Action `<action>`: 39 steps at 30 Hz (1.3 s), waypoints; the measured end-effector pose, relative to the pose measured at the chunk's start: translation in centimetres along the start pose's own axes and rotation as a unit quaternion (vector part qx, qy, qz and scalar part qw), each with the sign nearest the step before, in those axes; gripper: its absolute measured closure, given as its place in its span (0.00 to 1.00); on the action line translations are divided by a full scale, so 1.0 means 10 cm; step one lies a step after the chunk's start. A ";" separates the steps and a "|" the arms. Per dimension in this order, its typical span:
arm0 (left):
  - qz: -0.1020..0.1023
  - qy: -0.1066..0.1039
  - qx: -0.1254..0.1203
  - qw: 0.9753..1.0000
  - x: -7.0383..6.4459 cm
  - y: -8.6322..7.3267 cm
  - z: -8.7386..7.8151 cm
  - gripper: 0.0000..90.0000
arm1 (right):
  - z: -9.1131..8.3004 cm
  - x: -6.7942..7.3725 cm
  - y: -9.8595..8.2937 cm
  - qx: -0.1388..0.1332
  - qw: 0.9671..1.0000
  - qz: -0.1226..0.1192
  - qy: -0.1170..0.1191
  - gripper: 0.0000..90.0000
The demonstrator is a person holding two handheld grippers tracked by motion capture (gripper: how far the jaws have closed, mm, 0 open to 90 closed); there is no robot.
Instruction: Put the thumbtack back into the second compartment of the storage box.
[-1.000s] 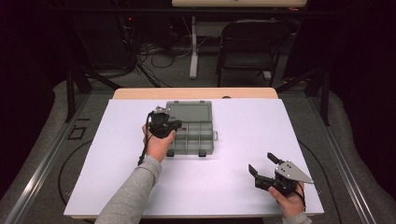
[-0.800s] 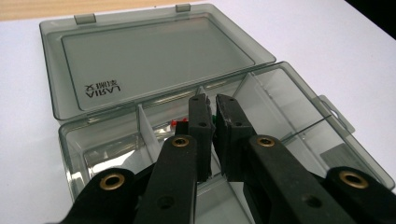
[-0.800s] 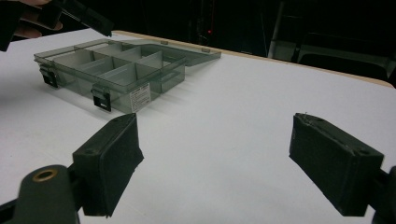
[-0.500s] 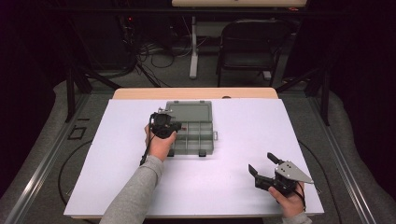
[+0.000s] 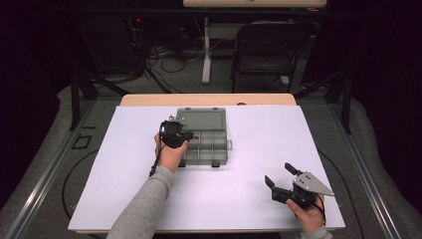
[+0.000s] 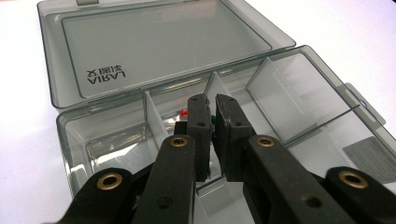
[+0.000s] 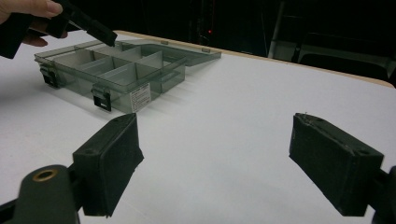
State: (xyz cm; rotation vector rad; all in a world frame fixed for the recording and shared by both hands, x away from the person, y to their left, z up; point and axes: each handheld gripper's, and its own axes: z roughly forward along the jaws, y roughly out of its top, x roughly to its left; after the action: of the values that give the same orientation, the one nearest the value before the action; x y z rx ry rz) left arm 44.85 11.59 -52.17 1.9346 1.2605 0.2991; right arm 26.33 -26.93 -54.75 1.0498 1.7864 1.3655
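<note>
A smoky grey compartment box (image 5: 211, 144) lies open on the white table (image 5: 278, 129), its lid (image 6: 154, 42) flat behind it. My left gripper (image 5: 188, 134) hangs over the box's left compartments, tips pointing down into one (image 6: 211, 100). Its jaws stand shut, with a thin slit between them. A small red piece (image 6: 183, 112) and a green speck (image 6: 213, 120) show just past the tips; I cannot tell whether either is held. My right gripper (image 5: 278, 174) rests near the front right corner, open with nothing between its fingers (image 7: 215, 140). From there the box (image 7: 116, 70) is far left.
The box's right-hand compartments (image 6: 299, 98) hold nothing I can see, and two latches (image 7: 102, 100) hang on its front wall. Wide bare table surrounds the box. A folding chair (image 5: 268, 50) and cables stand on the floor beyond the table's wooden far edge (image 5: 209, 99).
</note>
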 end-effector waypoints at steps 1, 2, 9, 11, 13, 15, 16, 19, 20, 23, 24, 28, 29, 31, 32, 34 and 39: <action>-0.002 -0.001 0.001 1.000 0.00 0.00 0.00 0.93 | 0.00 0.00 0.00 0.000 1.000 0.000 0.000 0.17; -0.001 -0.003 0.001 1.000 0.00 0.00 -0.01 0.92 | 0.00 0.00 0.00 0.000 1.000 0.000 0.000 0.17; 0.000 -0.006 -0.016 1.000 -0.01 0.02 -0.08 0.66 | 0.01 0.00 0.00 0.003 1.000 -0.002 0.000 0.17; 0.008 0.000 -0.019 1.000 -0.01 0.03 -0.12 0.58 | 0.00 0.00 0.00 0.002 1.000 -0.001 0.000 0.17; 0.015 0.001 -0.018 1.000 -0.02 0.03 -0.15 0.50 | 0.00 0.00 0.00 0.002 1.000 -0.001 -0.001 0.17; 0.021 -0.001 -0.019 1.000 -0.03 0.03 -0.19 0.47 | 0.01 0.00 0.00 0.003 1.000 -0.001 0.000 0.18; 0.022 -0.004 -0.022 1.000 -0.03 0.03 -0.22 0.47 | 0.01 0.00 0.00 0.004 1.000 -0.001 -0.001 0.17; 0.029 -0.012 -0.030 0.999 -0.04 0.02 -0.30 0.45 | 0.00 0.00 0.00 0.003 1.000 -0.001 0.000 0.17; 0.031 -0.014 -0.032 0.999 -0.05 0.02 -0.33 0.45 | 0.00 0.00 0.00 0.003 1.000 -0.001 -0.001 0.17; 0.036 -0.021 -0.034 0.999 -0.04 0.01 -0.43 0.42 | 0.00 0.00 0.00 0.003 1.000 0.001 -0.001 0.17; 0.035 -0.023 -0.036 0.998 -0.04 0.00 -0.46 0.41 | 0.00 0.00 0.00 0.003 1.000 0.000 -0.001 0.17; 0.039 -0.028 -0.049 0.998 -0.02 -0.05 -0.62 0.38 | 0.00 0.00 0.00 0.003 1.000 -0.001 -0.001 0.17; 0.040 -0.029 -0.051 0.997 -0.01 -0.07 -0.66 0.38 | 0.00 0.00 0.00 0.003 1.000 0.000 -0.001 0.18; 0.044 -0.030 -0.054 0.997 0.00 -0.12 -0.74 0.37 | 0.00 0.00 0.00 0.003 1.000 0.000 -0.001 0.18; 0.046 -0.031 -0.057 0.997 0.00 -0.15 -0.78 0.37 | 0.00 0.00 0.00 0.003 1.000 0.000 -0.001 0.18; 0.047 -0.032 -0.063 0.996 0.01 -0.19 -0.85 0.37 | 0.00 0.00 0.00 0.003 1.000 -0.001 -0.001 0.17; 0.041 -0.041 -0.083 0.995 0.07 -0.37 -1.09 0.37 | 0.00 0.00 0.00 0.003 1.000 0.000 -0.002 0.18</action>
State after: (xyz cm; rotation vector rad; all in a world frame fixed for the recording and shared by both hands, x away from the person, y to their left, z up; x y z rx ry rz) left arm 36.44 18.15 -47.85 1.8396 1.0714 0.3517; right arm 26.32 -26.92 -54.79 1.0559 1.7884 1.3573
